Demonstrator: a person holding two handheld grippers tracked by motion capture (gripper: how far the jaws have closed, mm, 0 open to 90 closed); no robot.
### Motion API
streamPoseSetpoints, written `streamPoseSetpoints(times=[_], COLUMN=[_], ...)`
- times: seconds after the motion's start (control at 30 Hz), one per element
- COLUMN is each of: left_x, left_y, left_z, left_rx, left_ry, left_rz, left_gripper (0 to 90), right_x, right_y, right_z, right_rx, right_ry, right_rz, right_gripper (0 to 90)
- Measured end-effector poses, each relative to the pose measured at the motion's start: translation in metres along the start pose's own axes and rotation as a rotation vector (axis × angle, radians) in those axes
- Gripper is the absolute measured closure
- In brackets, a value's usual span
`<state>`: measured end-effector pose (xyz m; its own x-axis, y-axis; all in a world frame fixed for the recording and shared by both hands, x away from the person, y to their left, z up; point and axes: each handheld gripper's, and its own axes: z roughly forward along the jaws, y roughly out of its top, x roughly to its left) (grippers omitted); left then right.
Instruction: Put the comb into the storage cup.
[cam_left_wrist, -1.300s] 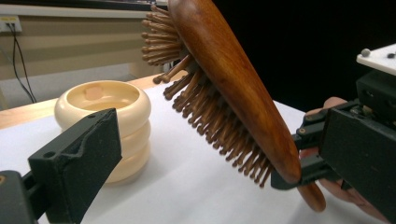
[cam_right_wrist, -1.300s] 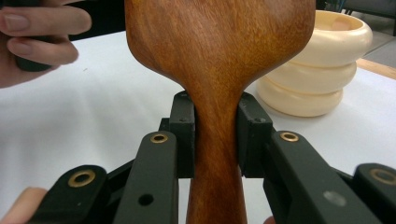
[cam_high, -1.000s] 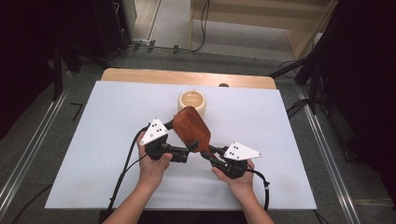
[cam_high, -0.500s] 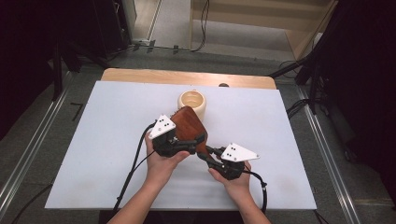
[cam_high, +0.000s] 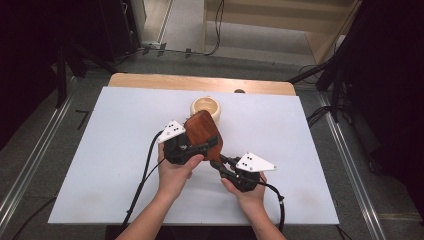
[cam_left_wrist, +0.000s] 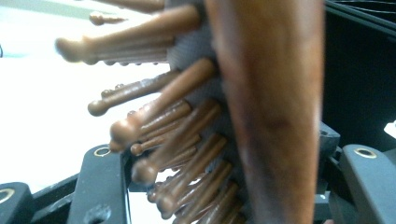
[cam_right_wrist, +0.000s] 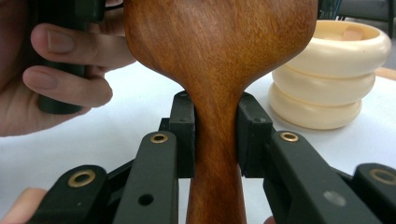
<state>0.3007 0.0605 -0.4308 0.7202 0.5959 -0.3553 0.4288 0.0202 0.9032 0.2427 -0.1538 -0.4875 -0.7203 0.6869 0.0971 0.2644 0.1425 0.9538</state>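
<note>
Moved: the left gripper has come in from the brush's side and now sits against the head of the wooden hairbrush; a second ago it stood off to the left, beside the head.
Moved, brush: the head has swung a little, its back now facing up and toward the cup.
Unmoved: the right gripper keeps its place at the handle.
Right fingers: closed on the narrow neck of the handle, one pad pressed to each side, no gap to be seen.
Left fingers: set wide, one on the bristle side, one behind the wooden back; whether they bear on the brush yet, I cannot tell.
Meaning, as I judge it: a two-handed hold is being set up, so the brush can be passed over or turned; the left grip looks unfinished.
Brush, place: raised off the white surface, held between both grippers, just in front of the cream ridged cup.
Left gripper view: round-tipped wooden bristles on a grey pad, hidden from above.
Right gripper view: wood grain, the person's left hand, the cup's stacked rings.
High view: both forearms, trailing cables, the whole layout.
</note>
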Motion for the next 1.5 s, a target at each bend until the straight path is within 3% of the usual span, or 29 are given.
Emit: streamPoseSetpoints(times=[0.17,0.37,0.5,0.8,0.97,1.23,1.33,1.5], left_x=[0.0,-0.004,-0.004,-0.004,-0.005,-0.003,-0.002,0.003], left_y=[0.0,0.001,0.003,0.005,0.01,0.014,0.016,0.018], left_z=[0.001,0.0,-0.001,-0.002,-0.004,-0.006,-0.007,-0.008], left_rx=[0.005,0.02,0.023,0.042,0.027,0.021,0.023,0.021], left_ry=[-0.038,-0.081,-0.114,-0.142,-0.144,-0.133,-0.124,-0.115], left_rz=[0.002,0.052,0.051,0.064,0.066,0.081,0.082,0.078], left_gripper=[43.2,52.1,55.5,58.4,58.8,58.8,58.8,58.9], right_x=[0.0,0.001,0.002,0.0,-0.003,-0.009,-0.012,-0.02], right_y=[-0.002,-0.004,-0.003,-0.001,0.001,0.005,0.005,0.004], right_z=[0.002,0.005,0.005,0.006,0.004,-0.004,-0.008,-0.021], right_rx=[0.002,0.003,-0.003,0.009,0.022,-0.012,-0.015,-0.038], right_ry=[-0.014,-0.02,-0.025,-0.002,0.043,0.02,0.025,0.017], right_rz=[-0.004,-0.006,-0.017,-0.008,0.017,0.068,0.064,0.067], right_gripper=[70.5,70.5,70.5,69.5,54.5,13.3,0.0,0.0])
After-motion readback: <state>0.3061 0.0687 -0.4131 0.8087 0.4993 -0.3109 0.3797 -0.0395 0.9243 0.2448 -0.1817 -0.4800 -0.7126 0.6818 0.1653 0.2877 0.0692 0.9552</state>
